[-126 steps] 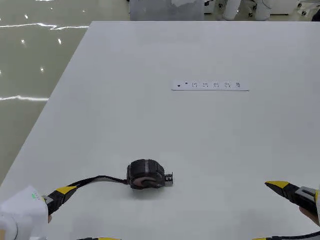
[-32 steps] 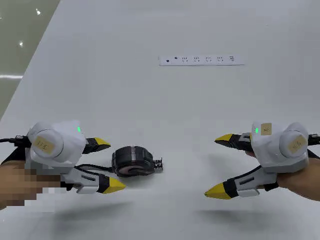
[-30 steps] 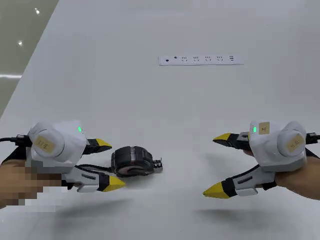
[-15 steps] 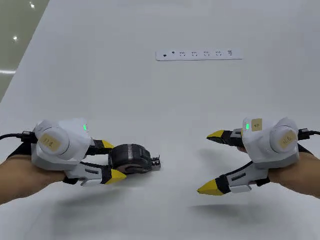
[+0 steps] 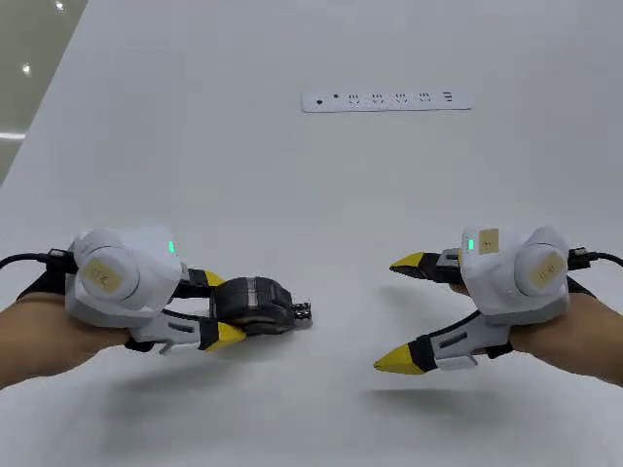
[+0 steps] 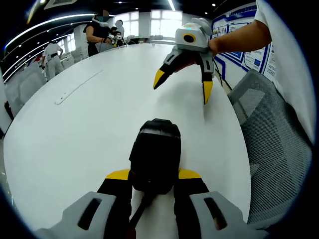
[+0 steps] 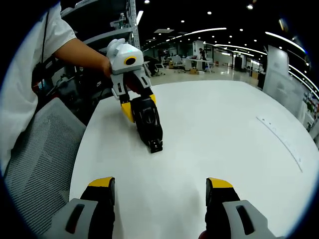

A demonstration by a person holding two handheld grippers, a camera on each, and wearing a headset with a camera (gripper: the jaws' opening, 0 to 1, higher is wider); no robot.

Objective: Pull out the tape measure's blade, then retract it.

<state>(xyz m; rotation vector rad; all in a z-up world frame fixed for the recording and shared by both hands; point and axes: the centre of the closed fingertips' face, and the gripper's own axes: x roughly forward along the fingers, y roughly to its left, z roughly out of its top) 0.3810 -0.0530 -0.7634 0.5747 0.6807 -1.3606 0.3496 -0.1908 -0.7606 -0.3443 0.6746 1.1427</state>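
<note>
One tape measure (image 5: 255, 305), one power strip (image 5: 386, 99), two grippers (image 5: 221, 307) (image 5: 392, 313).

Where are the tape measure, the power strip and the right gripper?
tape measure (image 5: 257, 304): head view, on its black case.
power strip (image 5: 386, 100): head view, middle of its white body.
right gripper (image 5: 386, 314): head view, midway between its yellow fingertips.

Probably open-plan office or lab: long white workbench (image 5: 292, 195), power strip (image 5: 386, 100), mesh chair (image 6: 269, 149), ceiling spotlights (image 7: 249, 7).

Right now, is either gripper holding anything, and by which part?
Left gripper clamps the tape measure by the sides of its case, at the end away from the blade tip. Right gripper is open, empty.
</note>
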